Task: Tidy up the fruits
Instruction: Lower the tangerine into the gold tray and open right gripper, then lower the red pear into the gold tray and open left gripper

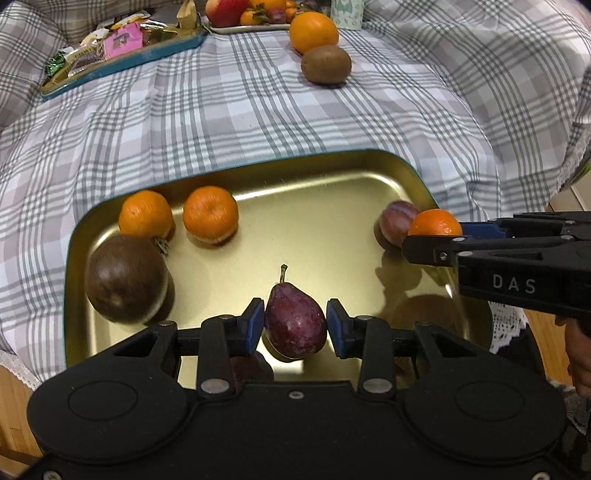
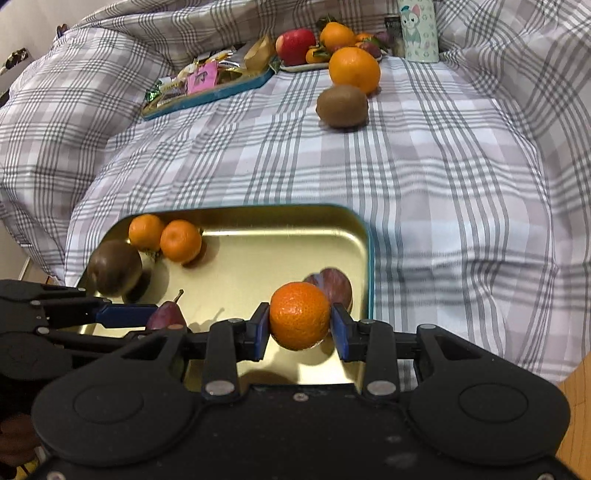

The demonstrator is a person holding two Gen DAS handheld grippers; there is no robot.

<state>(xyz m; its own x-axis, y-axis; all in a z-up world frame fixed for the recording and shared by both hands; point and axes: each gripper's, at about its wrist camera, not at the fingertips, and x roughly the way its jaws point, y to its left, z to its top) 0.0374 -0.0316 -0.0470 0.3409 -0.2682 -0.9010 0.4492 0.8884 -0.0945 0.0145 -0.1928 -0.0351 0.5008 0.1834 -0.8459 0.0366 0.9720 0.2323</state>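
A gold tray (image 1: pixel 332 173) lies on the plaid cloth, also in the right wrist view (image 2: pixel 280 221). My left gripper (image 1: pixel 295 326) is shut on a dark red pear (image 1: pixel 294 323) above the tray's near side. My right gripper (image 2: pixel 300 328) is shut on a mandarin (image 2: pixel 299 319) over the tray's right side, in front of a plum (image 2: pixel 334 284). In the tray lie two mandarins (image 1: pixel 146 214) (image 1: pixel 209 214), a large brown fruit (image 1: pixel 125 278) and the plum (image 1: pixel 395 221). The right gripper (image 1: pixel 436 236) shows in the left wrist view.
On the cloth farther back lie an orange (image 1: pixel 314 31) and a kiwi (image 1: pixel 325 64). A blue tray of snacks (image 1: pixel 110 70) sits at the back left. A plate with apple and small fruits (image 2: pixel 306 66) and a patterned cup (image 2: pixel 419 31) stand at the back.
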